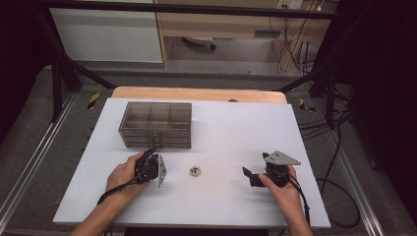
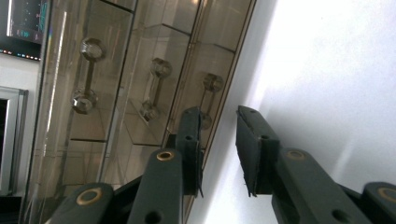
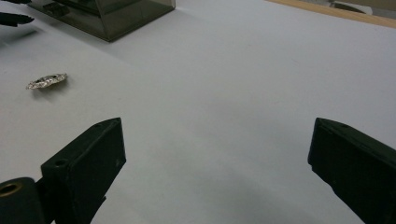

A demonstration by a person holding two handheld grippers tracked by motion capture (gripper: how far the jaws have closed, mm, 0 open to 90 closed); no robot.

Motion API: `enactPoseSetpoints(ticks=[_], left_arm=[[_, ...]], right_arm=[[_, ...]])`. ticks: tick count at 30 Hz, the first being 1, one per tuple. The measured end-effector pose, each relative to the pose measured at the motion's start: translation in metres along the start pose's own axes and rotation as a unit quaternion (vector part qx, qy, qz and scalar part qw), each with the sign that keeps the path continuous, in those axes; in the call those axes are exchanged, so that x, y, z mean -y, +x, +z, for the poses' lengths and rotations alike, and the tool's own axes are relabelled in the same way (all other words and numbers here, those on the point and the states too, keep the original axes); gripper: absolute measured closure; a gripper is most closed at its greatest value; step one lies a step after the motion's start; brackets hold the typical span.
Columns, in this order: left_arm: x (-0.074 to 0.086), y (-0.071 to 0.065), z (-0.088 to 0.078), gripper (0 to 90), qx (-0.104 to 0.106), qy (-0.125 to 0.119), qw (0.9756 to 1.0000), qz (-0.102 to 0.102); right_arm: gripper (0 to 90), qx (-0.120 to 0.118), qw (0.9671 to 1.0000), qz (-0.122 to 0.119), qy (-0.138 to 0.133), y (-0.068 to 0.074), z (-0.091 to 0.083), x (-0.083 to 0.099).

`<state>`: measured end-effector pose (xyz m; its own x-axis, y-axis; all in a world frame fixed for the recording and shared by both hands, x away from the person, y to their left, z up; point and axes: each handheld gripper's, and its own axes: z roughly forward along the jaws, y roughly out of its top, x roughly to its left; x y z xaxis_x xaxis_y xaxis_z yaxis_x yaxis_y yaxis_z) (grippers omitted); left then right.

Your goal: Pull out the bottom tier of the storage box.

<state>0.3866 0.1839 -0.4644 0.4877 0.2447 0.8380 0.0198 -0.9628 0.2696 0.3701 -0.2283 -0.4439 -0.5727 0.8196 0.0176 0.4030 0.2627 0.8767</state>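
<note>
A smoky transparent drawer box [image 1: 155, 124] stands at the back left of the white table [image 1: 231, 128]. My left gripper [image 1: 151, 151] points at its front face, tipped onto its side. In the left gripper view its jaws [image 2: 218, 114] stand a narrow gap apart with nothing between the pads, close to the box front [image 2: 116, 93] and its row of metal handles [image 2: 212, 83]. A small silvery toothed washer [image 1: 195, 170] lies on the table between the hands. My right gripper [image 1: 254, 163] rests low at the right, its jaws [image 3: 217, 140] wide apart over bare table, with the washer [image 3: 46, 80] off to its left.
A wooden tabletop edge [image 1: 196, 93] runs behind the white table. Black frame legs and cables stand on the floor around it. The box corner [image 3: 116, 14] and a tip of the left gripper [image 3: 14, 18] lie far left in the right gripper view.
</note>
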Motion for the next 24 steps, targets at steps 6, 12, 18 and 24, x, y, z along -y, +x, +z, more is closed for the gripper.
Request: enactPoseSetpoints(ticks=[6,12,18,24], left_arm=[[0.001,-0.0033,0.0011,71.6,-0.009,0.003,0.9998,0.017],[0.0018,-0.002,0.0007,73.3,-0.015,0.002,0.9997,0.02],[0.0004,-0.0066,0.0043,73.6,-0.024,0.008,0.9967,0.077],[0.0013,-0.0054,0.0097,73.6,-0.032,0.015,0.9956,0.087]], right_arm=[[4.2,0.0,1.0,0.0,-0.001,0.0001,-0.0001,-0.0001],[4.1,0.0,1.0,0.001,0.0,-0.0005,-0.0002,0.0],[4.1,0.001,1.0,0.001,0.001,-0.0006,0.0,0.0001],[4.2,0.001,1.0,0.001,0.002,-0.0005,-0.0002,0.0001]])
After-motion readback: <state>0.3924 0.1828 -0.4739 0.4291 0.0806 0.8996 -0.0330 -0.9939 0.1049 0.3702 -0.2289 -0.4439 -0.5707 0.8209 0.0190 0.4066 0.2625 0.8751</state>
